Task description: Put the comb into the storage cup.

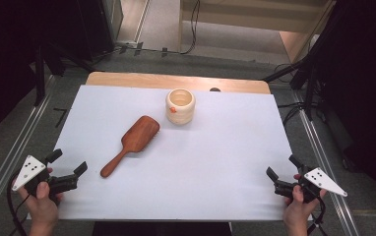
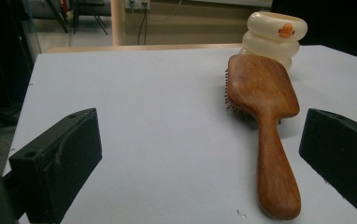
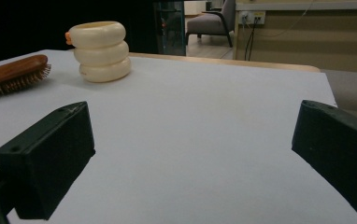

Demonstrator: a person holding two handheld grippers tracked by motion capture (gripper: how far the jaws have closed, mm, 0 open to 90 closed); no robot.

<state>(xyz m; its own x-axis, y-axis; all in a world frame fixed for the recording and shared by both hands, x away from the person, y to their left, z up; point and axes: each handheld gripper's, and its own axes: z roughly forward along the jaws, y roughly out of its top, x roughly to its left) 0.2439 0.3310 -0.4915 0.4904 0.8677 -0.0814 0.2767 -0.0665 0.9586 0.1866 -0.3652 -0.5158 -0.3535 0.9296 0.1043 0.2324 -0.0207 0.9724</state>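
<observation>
Your left gripper sits at the near left corner of the white table, held in your left hand, with its jaws spread wide and nothing between them. Just ahead and to its right lies the wooden hairbrush, its handle angled back toward that gripper and its paddle head pointing away toward the far side. From above you see only the brush's smooth back; your left gripper view shows the bristles under the head, pressed down onto the table, and the handle end lying just inside the right jaw's line, apart from both jaws.

Beyond the brush head stands the cream cup, built like three stacked rings and upright. The high view looks down into its open mouth; the left gripper view shows a small orange beak on the top ring. Cup and brush head sit close, whether touching you cannot tell.

Your right gripper rests at the near right corner in your right hand, jaws likewise wide apart over bare table, well away from cup and brush, both of which lie off to its far left.
</observation>
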